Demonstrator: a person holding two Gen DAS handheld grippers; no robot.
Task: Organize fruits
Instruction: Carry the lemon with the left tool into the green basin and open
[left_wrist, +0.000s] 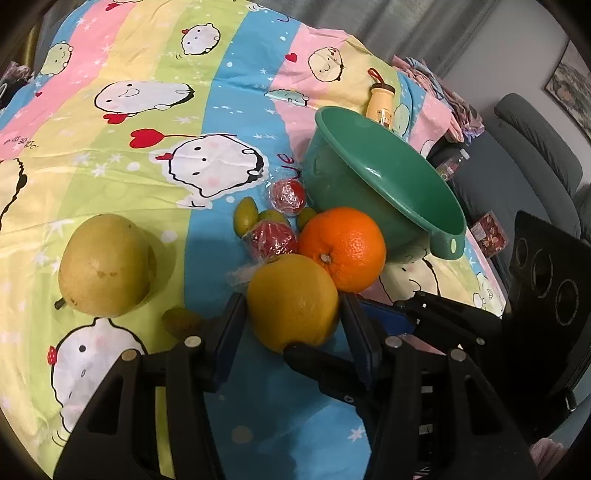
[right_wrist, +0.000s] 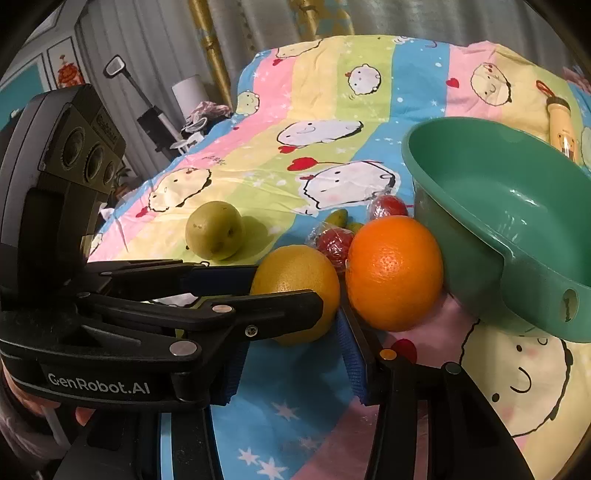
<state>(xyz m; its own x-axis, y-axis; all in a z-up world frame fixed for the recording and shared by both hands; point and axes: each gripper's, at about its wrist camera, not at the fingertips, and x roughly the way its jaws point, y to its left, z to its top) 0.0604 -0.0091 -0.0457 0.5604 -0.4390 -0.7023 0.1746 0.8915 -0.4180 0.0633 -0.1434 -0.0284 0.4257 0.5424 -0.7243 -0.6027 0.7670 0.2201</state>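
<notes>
The round yellow citrus fruit (left_wrist: 291, 301) lies on the striped cartoon-print cloth (left_wrist: 147, 122), touching the bright orange round orange (left_wrist: 342, 248), which rests against the outer wall of the tilted green plastic basin (left_wrist: 388, 177). The left gripper (left_wrist: 291, 314) has a blue-padded finger on each side of the yellow fruit, jaws spread to its width and close against its skin; whether they press it cannot be told. The right gripper (right_wrist: 288, 328) reaches toward the same fruit, jaws apart; the left gripper's arm crosses in front of it, and one right finger lies in the gap between the yellow fruit and the orange.

Just behind the yellow fruit sit two red fruits in clear plastic wrap (left_wrist: 275, 238) and a few small green oval fruits (left_wrist: 244, 216), clustered beside the basin. A large yellow-green pear (left_wrist: 105, 264) lies well apart from the basin, on the far side of the yellow fruit. A small brownish-green fruit (left_wrist: 181, 320) lies between the pear and the left gripper. Beyond the basin's rim lies a cream bottle with a red loop (left_wrist: 380, 101).
</notes>
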